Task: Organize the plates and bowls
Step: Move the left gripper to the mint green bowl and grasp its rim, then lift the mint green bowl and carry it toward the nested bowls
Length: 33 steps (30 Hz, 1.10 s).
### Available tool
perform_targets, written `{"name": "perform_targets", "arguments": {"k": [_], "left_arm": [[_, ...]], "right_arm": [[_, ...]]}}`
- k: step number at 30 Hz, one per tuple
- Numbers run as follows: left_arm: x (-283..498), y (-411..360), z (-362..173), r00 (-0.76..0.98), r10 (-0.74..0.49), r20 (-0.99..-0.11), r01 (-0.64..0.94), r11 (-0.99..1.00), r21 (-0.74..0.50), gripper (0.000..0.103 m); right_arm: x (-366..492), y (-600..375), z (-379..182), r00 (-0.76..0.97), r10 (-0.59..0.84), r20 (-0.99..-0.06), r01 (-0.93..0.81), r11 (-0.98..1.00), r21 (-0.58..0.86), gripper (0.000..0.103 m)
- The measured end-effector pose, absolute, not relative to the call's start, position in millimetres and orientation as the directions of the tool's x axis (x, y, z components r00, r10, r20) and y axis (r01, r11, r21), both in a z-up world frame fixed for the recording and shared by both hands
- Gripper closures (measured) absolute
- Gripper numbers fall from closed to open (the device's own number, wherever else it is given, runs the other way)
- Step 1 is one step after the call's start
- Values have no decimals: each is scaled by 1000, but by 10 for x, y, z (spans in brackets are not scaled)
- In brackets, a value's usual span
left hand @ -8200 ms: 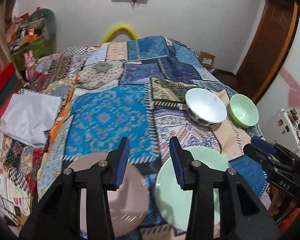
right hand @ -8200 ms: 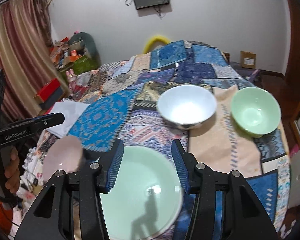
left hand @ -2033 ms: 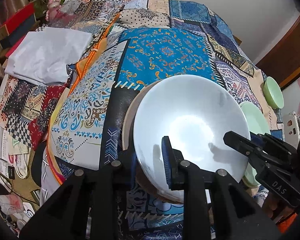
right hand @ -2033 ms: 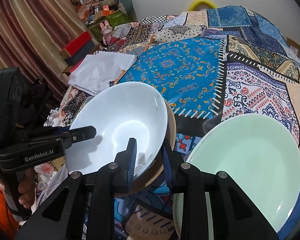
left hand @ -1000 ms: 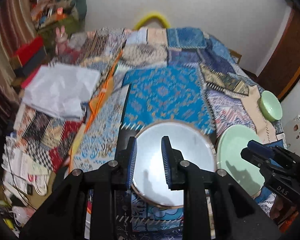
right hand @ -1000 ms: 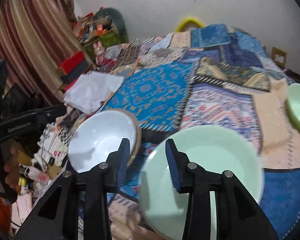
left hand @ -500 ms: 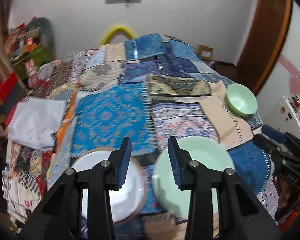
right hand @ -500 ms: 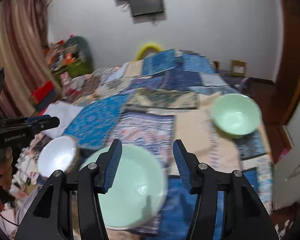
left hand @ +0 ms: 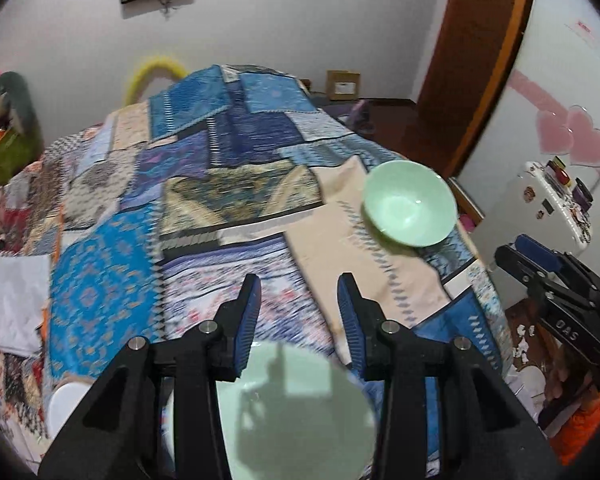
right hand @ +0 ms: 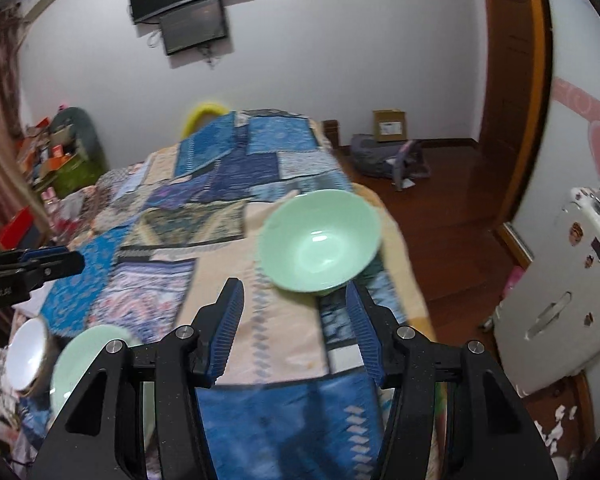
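Observation:
A green bowl sits on the patchwork cloth near the table's right edge. My right gripper is open and empty, just in front of this bowl; it also shows in the left wrist view. A green plate lies at the near edge. My left gripper is open and empty above the plate's far rim. A white bowl rests on a pink plate left of the green plate.
The patchwork cloth covers the whole table. A white folded cloth lies at the left edge. A white fridge stands at the right, beside a wooden door frame. Clutter fills the left wall.
The white bowl was set on the pink plate and both grippers let go and opened. Both grippers have since swung right, the right one up to the green bowl.

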<state>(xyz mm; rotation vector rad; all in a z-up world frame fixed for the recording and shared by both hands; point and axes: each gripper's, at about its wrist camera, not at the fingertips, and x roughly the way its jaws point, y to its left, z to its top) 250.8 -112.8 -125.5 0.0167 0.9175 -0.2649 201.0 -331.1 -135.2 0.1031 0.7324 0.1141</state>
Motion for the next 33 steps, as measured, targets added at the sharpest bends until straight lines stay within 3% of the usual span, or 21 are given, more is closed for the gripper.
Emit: {"name": "perform_targets", "arguments": {"k": [12,20,33], "left_arm": [[3209,-1588,-1944,459,-246,-854,268,954,-131,61],[3450,-1548,-2246,418,-256,-872,240,957,-166,61],[3524,-1526,-2318,412,-281,-867,225,953,-202,57]], "right_arm": [[2810,-3658,-1897,676,101,-730,9,989,146,56],[3168,-3696,-2162,628,111,-770,11,988,152,84],[3006,-3429,-2226,595,208,-777,-116,978,173,86]]}}
